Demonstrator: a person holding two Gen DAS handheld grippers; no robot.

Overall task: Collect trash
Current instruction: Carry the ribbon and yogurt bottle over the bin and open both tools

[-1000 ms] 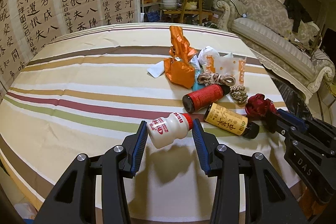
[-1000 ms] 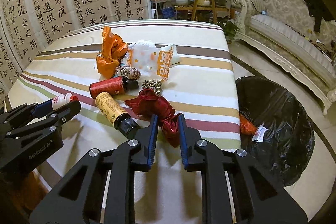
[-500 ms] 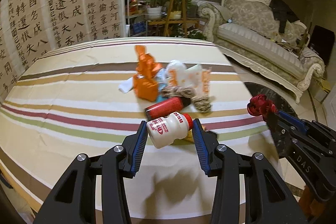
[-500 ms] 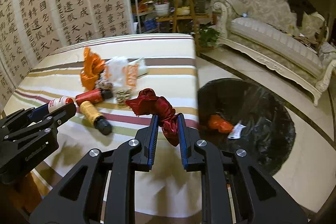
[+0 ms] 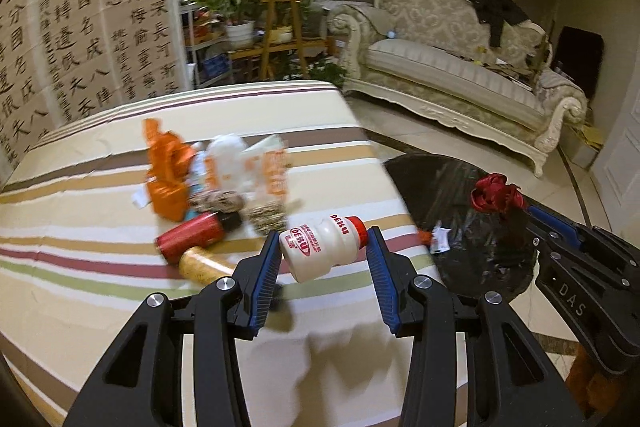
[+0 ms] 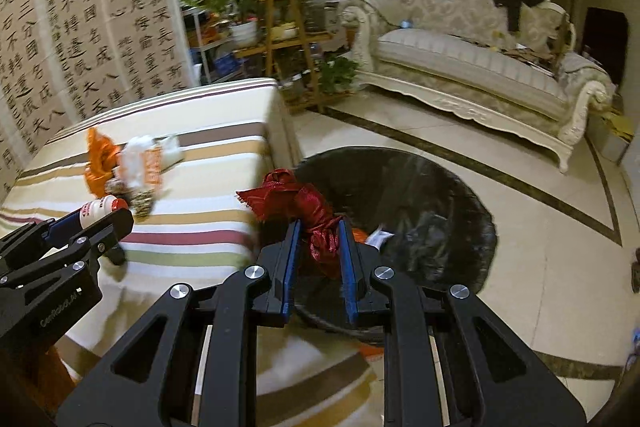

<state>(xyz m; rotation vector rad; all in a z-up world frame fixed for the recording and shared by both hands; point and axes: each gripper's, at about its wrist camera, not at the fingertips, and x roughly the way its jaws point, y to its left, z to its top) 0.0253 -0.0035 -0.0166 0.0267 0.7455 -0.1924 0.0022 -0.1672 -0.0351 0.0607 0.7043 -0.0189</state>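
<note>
The left hand-held gripper is clamped on a small white drink bottle, held above the striped worktop. The right hand-held gripper is clamped on a red ribbon over the black trash bag just ahead, which holds an orange scrap and white paper. Only the left view shows the red bottle and the yellow bottle on the worktop.

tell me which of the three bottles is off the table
The white bottle with the red cap, held in the left gripper. The red bottle and the yellow-labelled bottle both lie on the striped tablecloth.
</note>
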